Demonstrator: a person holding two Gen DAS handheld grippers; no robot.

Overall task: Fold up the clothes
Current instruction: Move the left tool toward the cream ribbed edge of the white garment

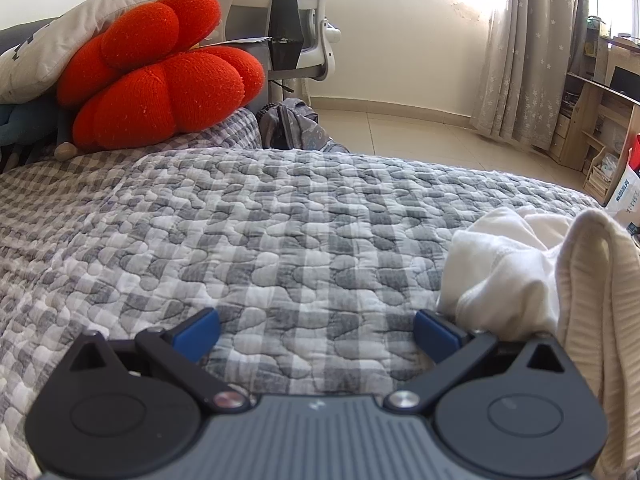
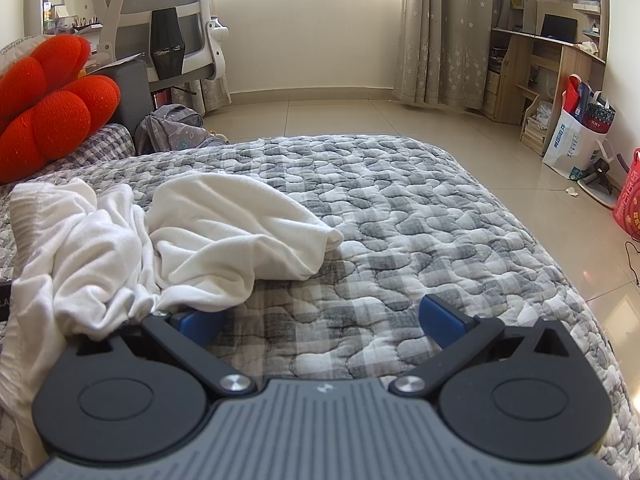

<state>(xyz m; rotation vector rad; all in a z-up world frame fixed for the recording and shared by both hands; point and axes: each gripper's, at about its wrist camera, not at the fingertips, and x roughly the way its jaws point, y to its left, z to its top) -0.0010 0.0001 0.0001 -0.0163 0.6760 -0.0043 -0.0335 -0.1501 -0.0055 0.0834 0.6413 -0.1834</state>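
Note:
A crumpled white garment lies in a heap on the grey checked quilt of the bed. In the left wrist view the garment is at the right, with a ribbed cream edge standing up beside the right finger. My left gripper is open and empty, low over the quilt, the cloth touching the outside of its right finger. My right gripper is open and empty, with the garment draped against its left finger.
A red flower-shaped cushion and a grey pillow sit at the bed's far left. A backpack and an office chair stand beyond the bed. Tiled floor, curtain, wooden desk and shopping bags are to the right.

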